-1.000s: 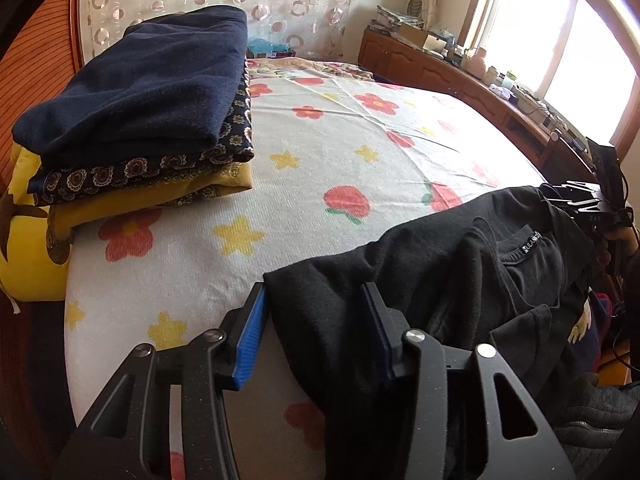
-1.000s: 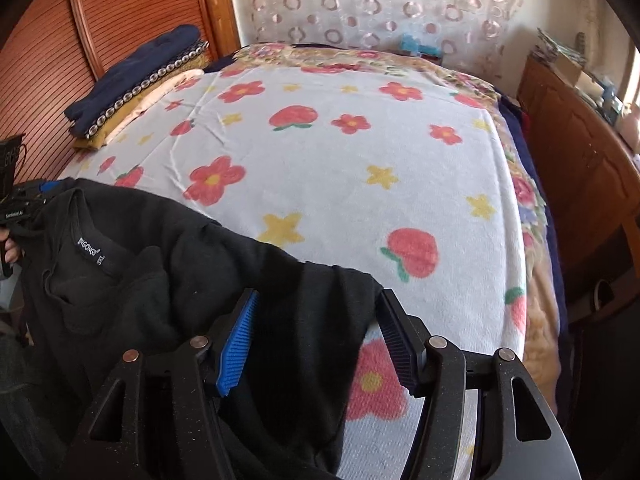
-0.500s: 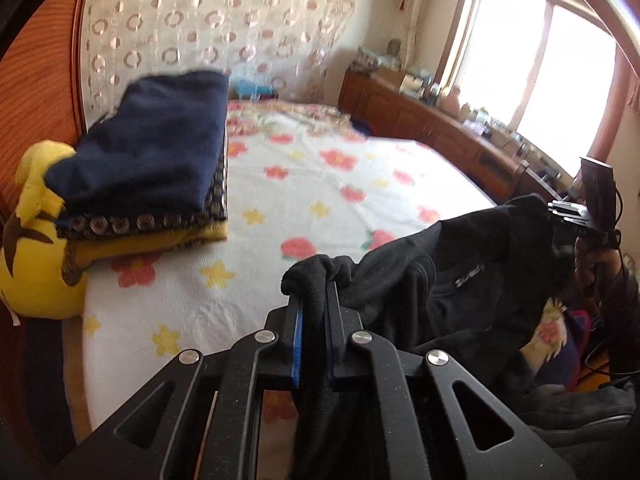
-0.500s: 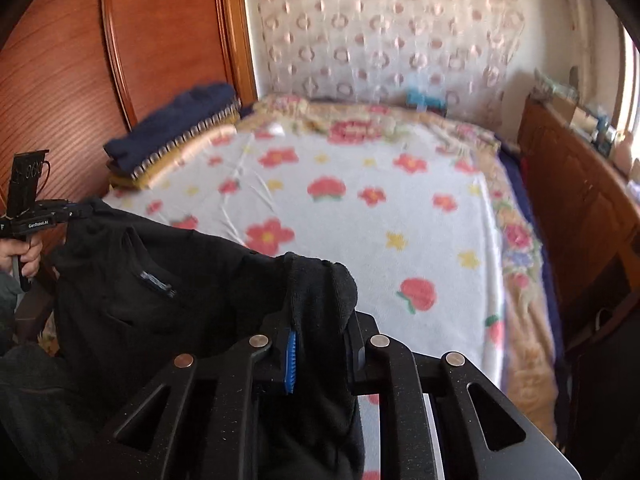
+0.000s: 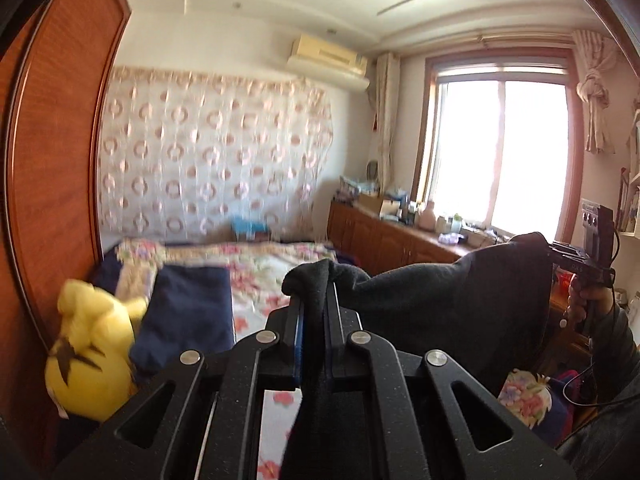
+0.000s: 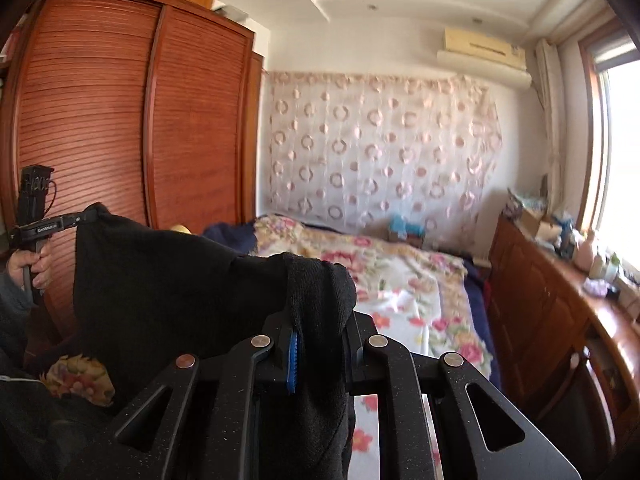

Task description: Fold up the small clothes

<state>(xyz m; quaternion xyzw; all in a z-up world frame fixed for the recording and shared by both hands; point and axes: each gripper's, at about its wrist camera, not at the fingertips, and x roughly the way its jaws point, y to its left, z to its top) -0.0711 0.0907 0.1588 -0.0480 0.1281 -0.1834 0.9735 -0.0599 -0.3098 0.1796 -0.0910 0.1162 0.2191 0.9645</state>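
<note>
**Left wrist view: garment pinched at both ends and hoisted off the bed**

Left wrist and right wrist views agree on what we have just done. A second ago both claws stood open over the black garment lying at the near edge of the bed; since then the jaws have been closing, and we now see cloth bunched between each pair. The left gripper (image 5: 314, 320) is clamped on one end of the garment (image 5: 452, 304), and the right gripper (image 6: 318, 332) is clamped on the other end of the same garment (image 6: 168, 280), a thicker wad there holding its jaws a little further apart.

Both cameras have also tilted up. Where the flowered bed (image 5: 264, 272) filled the frames before, we now see wall, curtain and window, and the garment hangs in the air as a sagging span between our two claws, clear of the sheet. The folded pile (image 5: 188, 312) and the yellow toy (image 5: 92, 352) sit untouched at the left of the bed.

For the task, we judge that the pick-up is done and the folding proper has not begun. The cloth droops and looks crumpled, so we would expect to stretch it out flat on the bed first.
</note>
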